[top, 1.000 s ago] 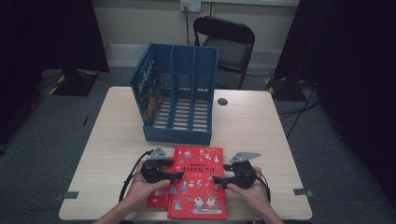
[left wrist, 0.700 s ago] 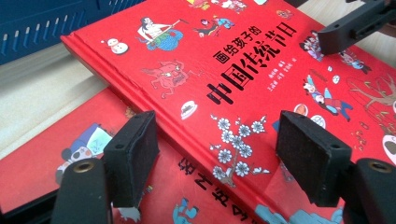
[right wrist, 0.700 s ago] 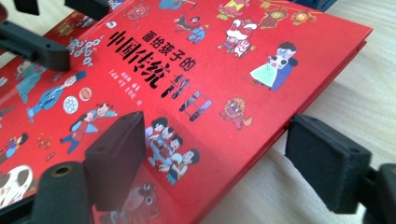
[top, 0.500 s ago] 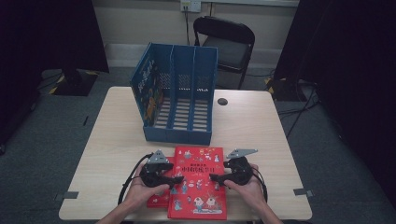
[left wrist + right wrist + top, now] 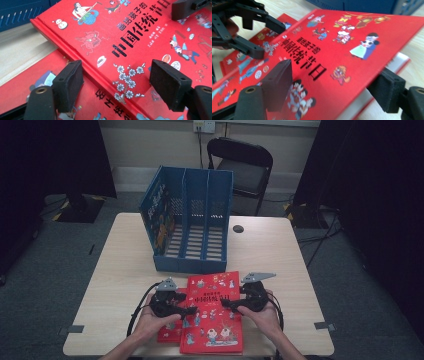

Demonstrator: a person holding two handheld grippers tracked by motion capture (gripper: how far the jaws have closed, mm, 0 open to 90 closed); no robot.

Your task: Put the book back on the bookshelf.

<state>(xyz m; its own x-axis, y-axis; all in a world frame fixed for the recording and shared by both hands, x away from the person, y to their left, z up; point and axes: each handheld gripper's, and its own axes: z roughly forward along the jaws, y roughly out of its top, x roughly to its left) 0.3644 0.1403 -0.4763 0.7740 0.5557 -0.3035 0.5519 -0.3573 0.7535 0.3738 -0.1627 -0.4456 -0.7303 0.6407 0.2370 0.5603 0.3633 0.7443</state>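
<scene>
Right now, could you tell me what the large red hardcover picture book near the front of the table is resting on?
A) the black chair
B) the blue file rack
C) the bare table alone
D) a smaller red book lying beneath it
D: the large red hardcover picture book lies partly on a smaller red book, whose cover shows under its left edge, as the left gripper view also shows.

Lower red book (image 5: 169,332) mostly hidden under top red book (image 5: 215,320); its title unreadable.

"中国传统节日" on the red book (image 5: 140,37) cover
</scene>
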